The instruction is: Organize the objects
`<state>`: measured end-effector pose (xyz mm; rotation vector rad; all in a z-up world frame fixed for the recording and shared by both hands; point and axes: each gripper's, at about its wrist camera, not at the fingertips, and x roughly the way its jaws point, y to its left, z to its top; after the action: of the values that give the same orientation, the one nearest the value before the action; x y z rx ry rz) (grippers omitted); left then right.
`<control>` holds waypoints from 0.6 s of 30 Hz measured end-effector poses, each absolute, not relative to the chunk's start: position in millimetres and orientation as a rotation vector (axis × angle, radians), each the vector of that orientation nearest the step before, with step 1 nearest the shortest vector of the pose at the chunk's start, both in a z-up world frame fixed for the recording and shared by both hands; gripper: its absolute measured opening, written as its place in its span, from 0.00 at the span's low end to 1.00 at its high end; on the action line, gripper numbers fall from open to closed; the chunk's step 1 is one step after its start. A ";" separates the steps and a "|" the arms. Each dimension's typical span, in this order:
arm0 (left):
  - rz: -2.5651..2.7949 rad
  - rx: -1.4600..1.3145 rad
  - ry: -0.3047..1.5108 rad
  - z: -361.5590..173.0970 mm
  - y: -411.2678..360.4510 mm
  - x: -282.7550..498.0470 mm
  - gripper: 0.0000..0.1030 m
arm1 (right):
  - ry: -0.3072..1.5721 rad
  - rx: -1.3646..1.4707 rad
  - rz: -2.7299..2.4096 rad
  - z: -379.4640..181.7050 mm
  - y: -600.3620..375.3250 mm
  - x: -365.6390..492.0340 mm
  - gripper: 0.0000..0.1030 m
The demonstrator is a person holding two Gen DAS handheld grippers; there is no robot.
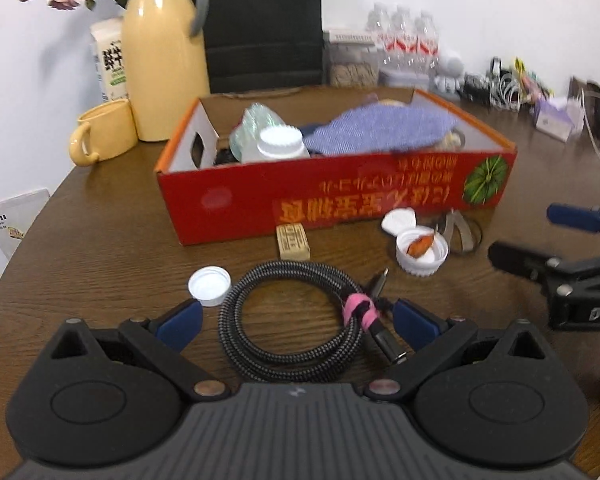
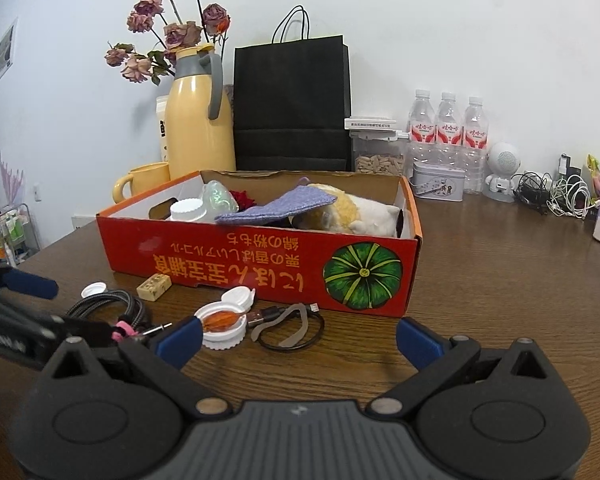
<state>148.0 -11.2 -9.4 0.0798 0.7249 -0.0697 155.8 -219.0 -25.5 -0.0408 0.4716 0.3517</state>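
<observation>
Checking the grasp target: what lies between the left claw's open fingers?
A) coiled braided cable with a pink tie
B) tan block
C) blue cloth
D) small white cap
A: in the left wrist view the coiled cable with its pink tie lies on the table between the left claw's spread fingers.

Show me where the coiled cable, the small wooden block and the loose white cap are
coiled cable [image 1: 260, 280], left wrist view, on the far arc of the braided loop
small wooden block [image 1: 293, 242], left wrist view, on its printed top face
loose white cap [image 1: 209, 285], left wrist view, on its hollow inside

Coiled braided cable [image 1: 296, 320] before red box [image 1: 340, 196]
</observation>
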 end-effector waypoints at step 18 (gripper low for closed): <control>-0.059 0.036 0.773 -33.0 -6.3 169.2 1.00 | 0.475 -0.025 0.363 -25.7 -220.8 156.4 1.00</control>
<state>169.2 -6.3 -33.0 0.0360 0.7728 -0.0588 156.4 -220.8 -25.7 -0.0247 0.4746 0.3625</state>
